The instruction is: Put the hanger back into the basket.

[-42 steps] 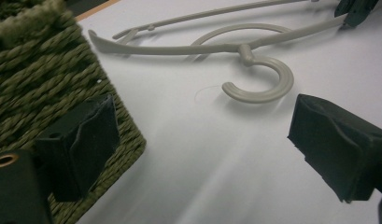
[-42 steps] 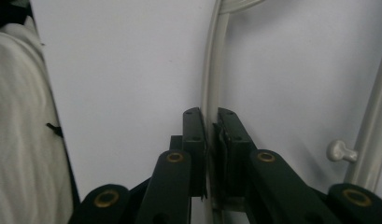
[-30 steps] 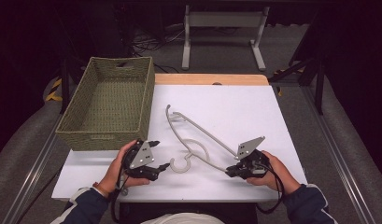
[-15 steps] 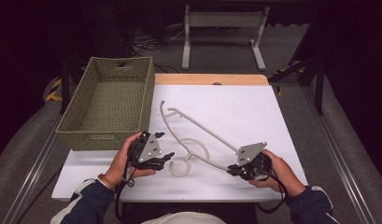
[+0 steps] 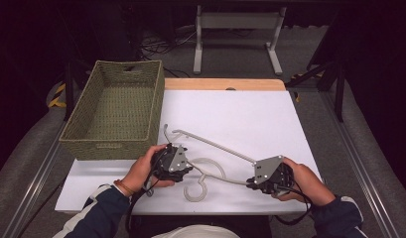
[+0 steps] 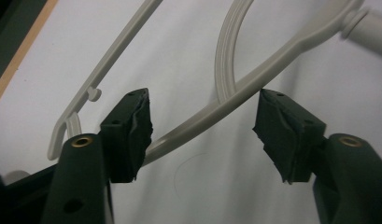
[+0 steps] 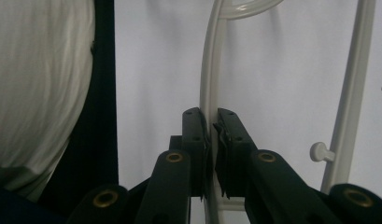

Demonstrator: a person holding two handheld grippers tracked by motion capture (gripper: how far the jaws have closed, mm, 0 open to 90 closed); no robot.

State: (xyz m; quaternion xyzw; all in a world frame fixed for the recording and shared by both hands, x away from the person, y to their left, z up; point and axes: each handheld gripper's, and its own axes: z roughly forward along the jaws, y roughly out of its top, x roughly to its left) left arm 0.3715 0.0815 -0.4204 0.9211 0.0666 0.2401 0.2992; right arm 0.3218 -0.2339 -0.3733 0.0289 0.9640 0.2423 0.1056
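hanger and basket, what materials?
Hanger: looks like moulded plastic, off-white with a smooth, slightly glossy finish; thin flat arms with a moulded peg, seen close in both gripper views. Basket: looks woven, olive-green and matte, with a coarse ribbed weave and cut-out handles; natural fibre or paper cord, can't tell which.

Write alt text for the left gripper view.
Two black fingers of the left gripper stand apart around one arm of a pale plastic hanger, having just been closing; the left one touches the arm, the right one does not. The hanger lies on a white table.
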